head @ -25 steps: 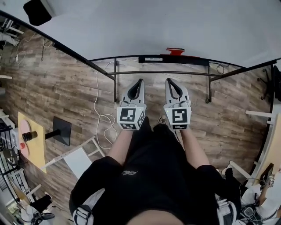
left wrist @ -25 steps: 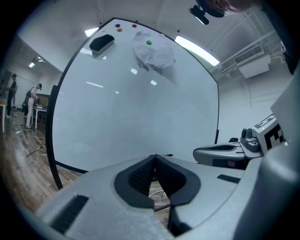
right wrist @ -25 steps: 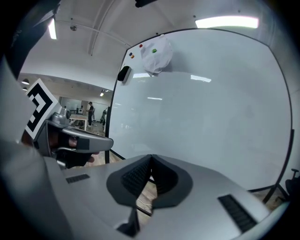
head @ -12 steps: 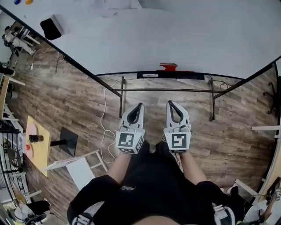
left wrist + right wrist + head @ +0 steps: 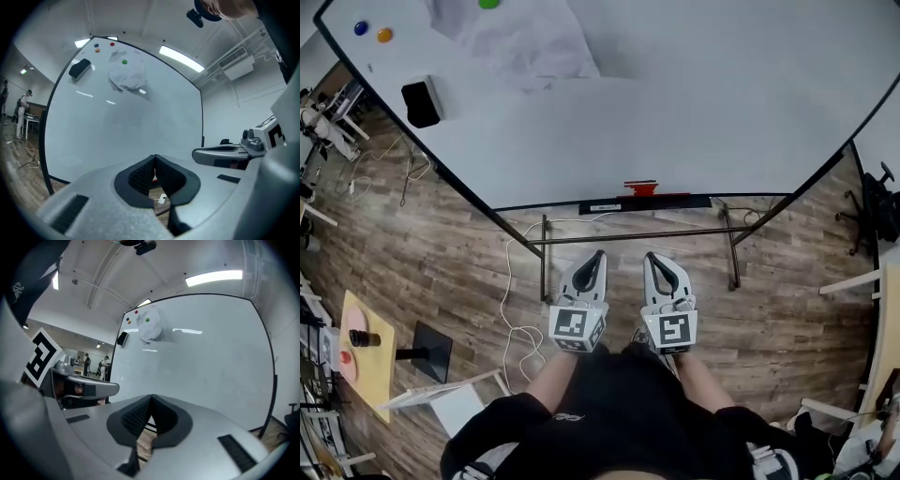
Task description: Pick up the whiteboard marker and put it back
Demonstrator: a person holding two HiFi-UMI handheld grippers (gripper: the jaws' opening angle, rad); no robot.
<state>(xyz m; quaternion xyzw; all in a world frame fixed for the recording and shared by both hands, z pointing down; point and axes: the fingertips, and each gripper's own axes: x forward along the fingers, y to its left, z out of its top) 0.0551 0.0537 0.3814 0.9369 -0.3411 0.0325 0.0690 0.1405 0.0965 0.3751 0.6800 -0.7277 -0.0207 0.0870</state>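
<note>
Whiteboard marker: a small red object, too small to identify with certainty. It lies on the tray along the lower edge of the whiteboard, at twelve o'clock from both grippers and well apart from them.

Left gripper: fingers pressed together with nothing between them, pointing roughly level toward the board.

Right gripper: fingers likewise closed and empty, just beside the left at its three o'clock.

Board, toward ten o'clock:
- a black eraser
- a wrinkled sheet of paper with a green magnet on it
- a blue magnet and an orange magnet

Wood-plank floor: a white cable trails at the left gripper's nine o'clock.
</note>
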